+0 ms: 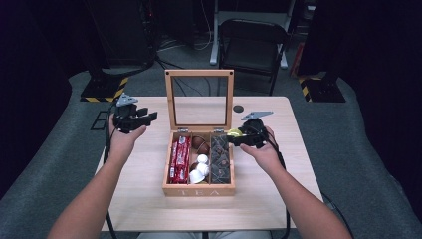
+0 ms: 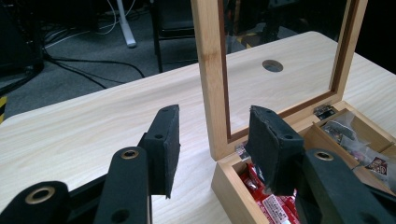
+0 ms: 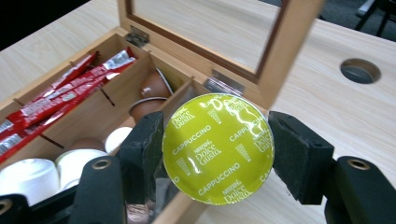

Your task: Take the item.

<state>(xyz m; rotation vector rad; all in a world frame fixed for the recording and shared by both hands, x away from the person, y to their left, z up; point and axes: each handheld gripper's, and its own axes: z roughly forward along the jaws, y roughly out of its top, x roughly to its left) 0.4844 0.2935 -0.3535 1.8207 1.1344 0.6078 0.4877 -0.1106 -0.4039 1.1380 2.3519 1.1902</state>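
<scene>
The right gripper, clamped on the green capsule just over the box, should lower it gently into the middle compartment ahead, while the left gripper waits with jaws apart.

Bare forearms, no sleeves seen. The left gripper and right gripper are built in black, each topped by a grey three-cornered plate, with a black cable trailed from each. Jaws are faced with black foam pads; brass-ringed holes are set in the jaw arms.
</scene>
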